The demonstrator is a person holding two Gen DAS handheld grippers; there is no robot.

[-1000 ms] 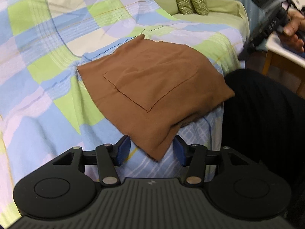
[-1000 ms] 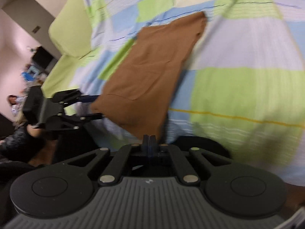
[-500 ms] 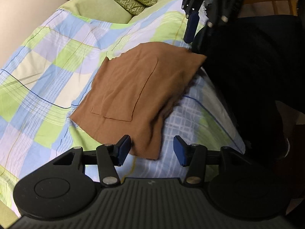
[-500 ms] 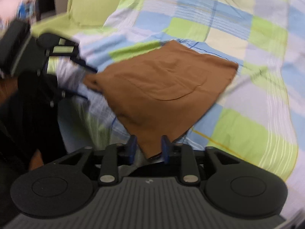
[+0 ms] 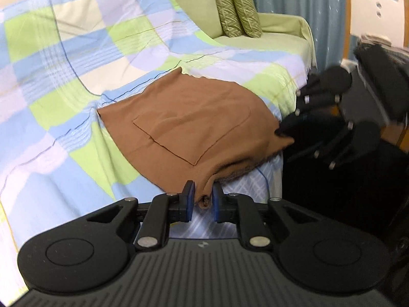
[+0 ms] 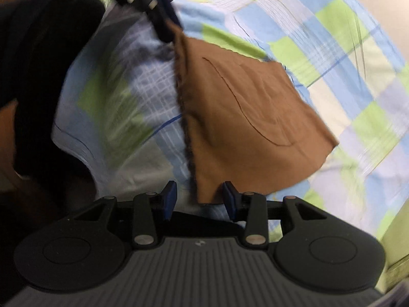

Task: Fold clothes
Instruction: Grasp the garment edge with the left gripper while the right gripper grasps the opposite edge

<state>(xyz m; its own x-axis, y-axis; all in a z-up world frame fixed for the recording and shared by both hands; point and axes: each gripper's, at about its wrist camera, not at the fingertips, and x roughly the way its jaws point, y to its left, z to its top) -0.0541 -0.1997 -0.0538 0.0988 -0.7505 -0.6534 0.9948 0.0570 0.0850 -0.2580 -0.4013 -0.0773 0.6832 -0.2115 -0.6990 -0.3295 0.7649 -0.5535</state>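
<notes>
Spread across a bed, a checked quilt of blue, green, lilac and cream squares point(image 5: 76, 81) is carrying a flat brown fabric garment with a stitched patch pocket point(image 5: 189, 125). Two green patterned cushions point(image 5: 237, 12) are leaning at the far end. No containers are showing in either view.

The garment is lying near the bed's edge, with two of its corners reaching toward the person's dark clothing.

The left gripper point(image 5: 202, 200) has just been closing its blue-padded jaws, and they are now pinching the nearest brown corner, which is bunching between the pads. The right gripper point(image 6: 199, 199) has just been opening its jaws; they are standing spread on either side of the neighbouring corner, with the cloth between them but apparently not pressed.

Risks, as a judgement: the left pinch is catching only a small bunched tip, so a quick lift could be pulling it free. If the right jaws are closing too low, they could be nipping the quilt along with the garment. Uneven lifting would be skewing the fold and creasing the pocket.
</notes>
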